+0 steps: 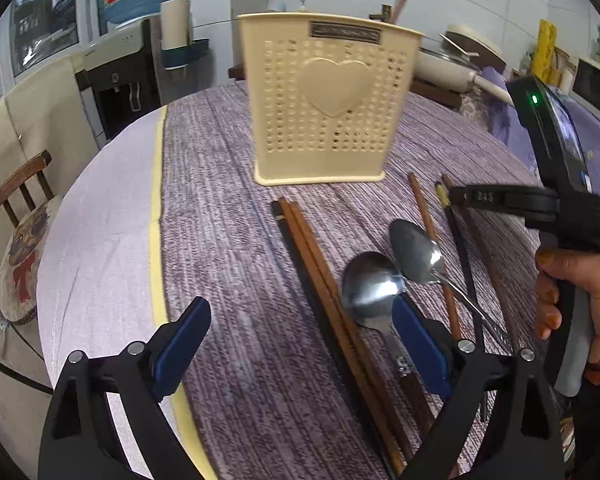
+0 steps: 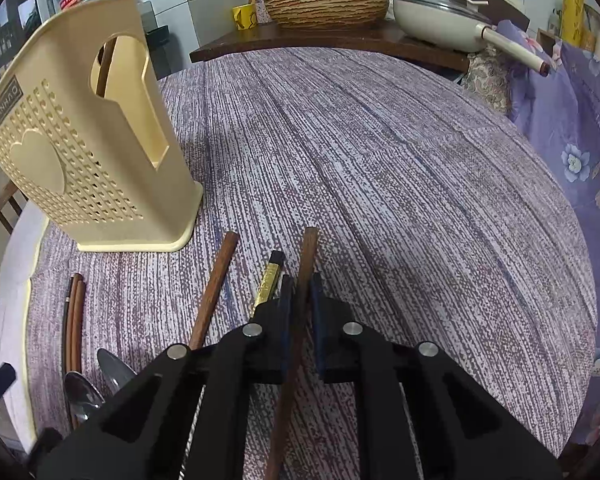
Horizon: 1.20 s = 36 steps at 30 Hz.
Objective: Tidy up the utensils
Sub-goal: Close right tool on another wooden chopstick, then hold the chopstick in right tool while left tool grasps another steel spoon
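Observation:
A cream perforated utensil holder (image 1: 326, 104) with a heart stands on the purple cloth; it also shows in the right wrist view (image 2: 80, 148). My left gripper (image 1: 300, 344) is open above several brown chopsticks (image 1: 320, 280) and two metal spoons (image 1: 370, 284). My right gripper (image 2: 300, 292) is shut on a brown chopstick (image 2: 306, 256), whose tip pokes out past the fingers. A black chopstick with a gold band (image 2: 270, 280) and another brown chopstick (image 2: 216, 284) lie just left of it. The right gripper also shows in the left wrist view (image 1: 456, 196).
The round table (image 2: 380, 160) carries a purple woven cloth. A wooden shelf behind holds a woven basket (image 2: 326, 6) and a cream pan (image 2: 440, 20). A chair (image 1: 20, 216) stands at the left. Floral fabric (image 2: 580, 140) lies at the right.

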Each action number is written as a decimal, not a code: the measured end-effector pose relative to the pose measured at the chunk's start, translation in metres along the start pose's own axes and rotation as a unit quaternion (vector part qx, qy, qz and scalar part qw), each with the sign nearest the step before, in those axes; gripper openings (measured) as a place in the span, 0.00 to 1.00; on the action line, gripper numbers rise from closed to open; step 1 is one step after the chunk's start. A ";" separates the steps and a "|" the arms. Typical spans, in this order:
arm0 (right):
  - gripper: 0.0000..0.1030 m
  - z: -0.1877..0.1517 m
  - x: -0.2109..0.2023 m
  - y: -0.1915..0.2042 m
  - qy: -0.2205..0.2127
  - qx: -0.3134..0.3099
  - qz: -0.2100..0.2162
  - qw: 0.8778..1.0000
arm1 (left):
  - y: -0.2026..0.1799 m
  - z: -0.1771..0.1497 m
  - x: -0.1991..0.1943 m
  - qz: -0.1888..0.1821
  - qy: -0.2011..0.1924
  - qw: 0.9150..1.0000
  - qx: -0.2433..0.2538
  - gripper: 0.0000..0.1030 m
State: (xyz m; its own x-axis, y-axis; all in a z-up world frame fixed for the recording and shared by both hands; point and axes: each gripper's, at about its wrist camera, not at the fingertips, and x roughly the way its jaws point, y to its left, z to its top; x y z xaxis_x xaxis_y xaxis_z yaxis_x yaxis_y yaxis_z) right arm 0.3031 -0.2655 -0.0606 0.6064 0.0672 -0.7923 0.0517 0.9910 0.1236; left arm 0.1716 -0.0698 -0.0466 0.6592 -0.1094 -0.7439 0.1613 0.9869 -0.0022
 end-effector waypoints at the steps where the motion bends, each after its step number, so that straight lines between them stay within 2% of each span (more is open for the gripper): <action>1: 0.08 0.000 0.000 -0.002 0.002 0.002 0.004 1.000 | -0.005 0.000 0.001 0.000 0.001 1.000 0.006 0.84; 9: 0.08 -0.006 -0.003 -0.001 -0.004 -0.001 0.009 1.000 | -0.031 0.004 0.018 0.014 0.031 0.999 0.040 0.73; 14: 0.08 -0.006 -0.003 -0.002 -0.005 0.003 0.018 1.000 | -0.039 0.000 0.022 0.011 0.042 0.998 0.040 0.71; 17: 0.08 -0.007 -0.003 -0.003 -0.006 0.002 0.018 1.000 | -0.042 -0.002 0.025 0.009 0.050 0.998 0.035 0.65; 21: 0.08 -0.007 -0.002 -0.005 -0.006 0.004 0.020 1.000 | -0.041 0.002 0.029 0.015 0.052 0.998 0.024 0.63; 23: 0.08 -0.006 -0.002 -0.004 -0.006 0.004 0.019 1.000 | -0.040 0.006 0.030 0.018 0.055 0.998 0.019 0.58; 36: 0.08 -0.003 -0.001 -0.008 -0.007 0.006 0.028 1.000 | -0.052 0.017 0.037 0.023 0.058 0.998 0.029 0.38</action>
State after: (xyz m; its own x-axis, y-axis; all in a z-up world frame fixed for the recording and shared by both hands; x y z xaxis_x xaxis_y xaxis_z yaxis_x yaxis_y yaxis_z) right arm 0.2996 -0.2729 -0.0628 0.6199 0.1217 -0.7752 0.0265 0.9841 0.1757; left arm 0.1996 -0.1275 -0.0628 0.5786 -0.0460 -0.8143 0.1767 0.9818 0.0701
